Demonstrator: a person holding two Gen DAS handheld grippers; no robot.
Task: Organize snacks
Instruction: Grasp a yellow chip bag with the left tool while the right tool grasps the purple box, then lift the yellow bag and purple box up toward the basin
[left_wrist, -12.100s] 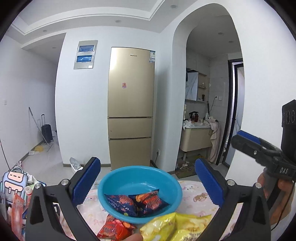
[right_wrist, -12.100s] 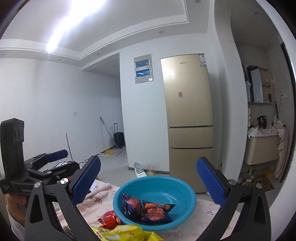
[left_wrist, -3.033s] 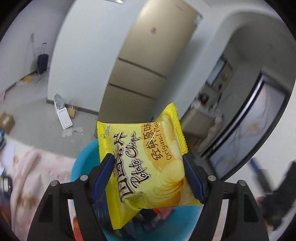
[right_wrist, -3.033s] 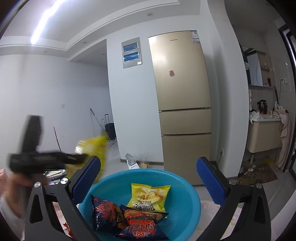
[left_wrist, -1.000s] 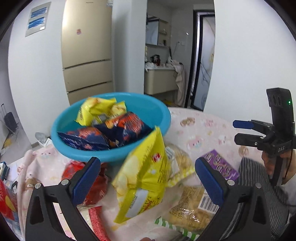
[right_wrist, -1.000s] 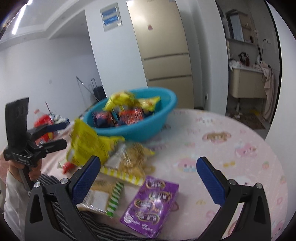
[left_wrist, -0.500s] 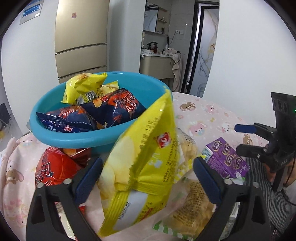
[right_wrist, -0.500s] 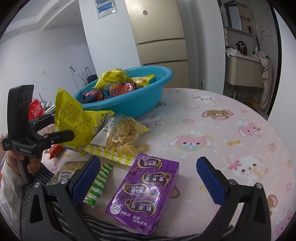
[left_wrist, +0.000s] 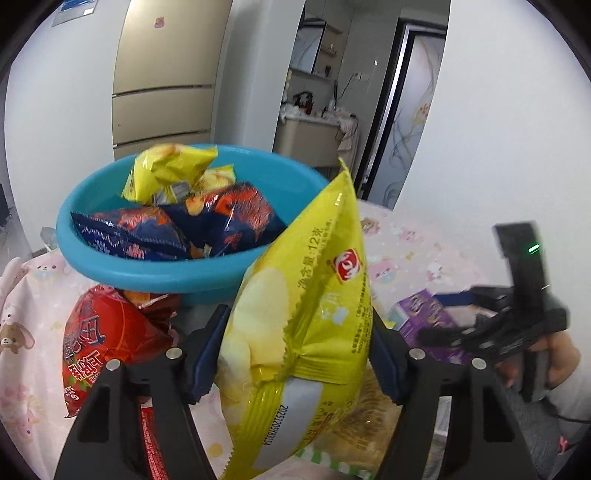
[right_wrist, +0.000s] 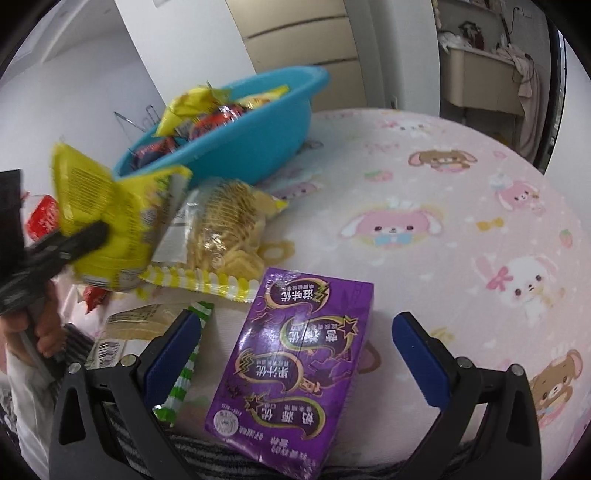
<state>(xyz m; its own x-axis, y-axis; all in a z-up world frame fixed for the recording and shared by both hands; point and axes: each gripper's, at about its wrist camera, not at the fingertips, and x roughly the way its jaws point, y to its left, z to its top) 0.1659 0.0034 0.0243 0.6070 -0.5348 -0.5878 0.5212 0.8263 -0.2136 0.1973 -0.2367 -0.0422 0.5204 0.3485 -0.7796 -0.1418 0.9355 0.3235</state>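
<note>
Left gripper (left_wrist: 295, 354) closing on yellow chip bag (left_wrist: 306, 325); right gripper (right_wrist: 299, 350) wide above purple box (right_wrist: 295, 369).

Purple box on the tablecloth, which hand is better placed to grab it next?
Right. The right gripper is open and straddles the purple box, while the left gripper is closing on a yellow chip bag.

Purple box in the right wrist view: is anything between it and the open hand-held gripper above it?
Nothing visible. The purple box lies flat on the pink tablecloth, directly between the open fingers of the right hand-held gripper. The green-striped packet lies beside the box, under the left finger, and might get caught on closing.
</note>
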